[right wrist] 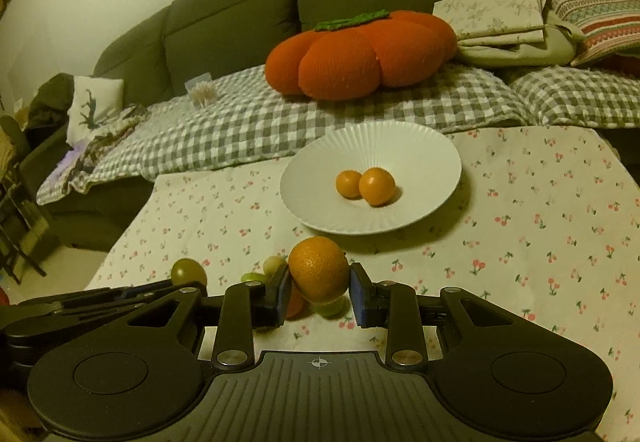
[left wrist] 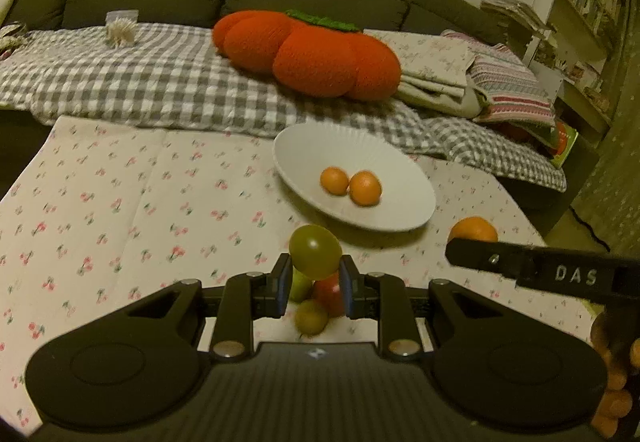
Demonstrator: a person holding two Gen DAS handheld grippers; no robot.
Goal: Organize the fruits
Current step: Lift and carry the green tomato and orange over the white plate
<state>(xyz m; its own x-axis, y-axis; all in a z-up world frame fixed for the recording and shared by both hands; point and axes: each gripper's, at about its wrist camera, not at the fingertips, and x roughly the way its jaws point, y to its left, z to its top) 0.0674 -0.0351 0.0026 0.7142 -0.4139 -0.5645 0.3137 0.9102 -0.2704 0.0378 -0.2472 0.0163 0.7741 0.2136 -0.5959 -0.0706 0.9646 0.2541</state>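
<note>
A white ribbed bowl (left wrist: pixel 408 198) (right wrist: pixel 320 194) on the cherry-print cloth holds two small oranges (left wrist: pixel 352 184) (right wrist: pixel 366 184). My left gripper (left wrist: pixel 314 278) is shut on a green round fruit (left wrist: pixel 315 256), held above the cloth in front of the bowl; this fruit also shows in the right wrist view (right wrist: pixel 188 271). My right gripper (right wrist: pixel 319 286) is shut on a larger orange (right wrist: pixel 319 268), which also shows in the left wrist view (left wrist: pixel 473 230). Below the grippers lie a red fruit (left wrist: pixel 330 292), a green fruit (left wrist: pixel 311 317) and other green pieces (right wrist: pixel 256 276).
A green sofa behind the table carries a grey checked blanket (left wrist: pixel 160 82), a big orange pumpkin cushion (left wrist: pixel 316 54) (right wrist: pixel 352 54) and folded linens (right wrist: pixel 520 22). The table's right edge (left wrist: pixel 532 218) drops to the floor. Shelves (left wrist: pixel 592 2) stand at far right.
</note>
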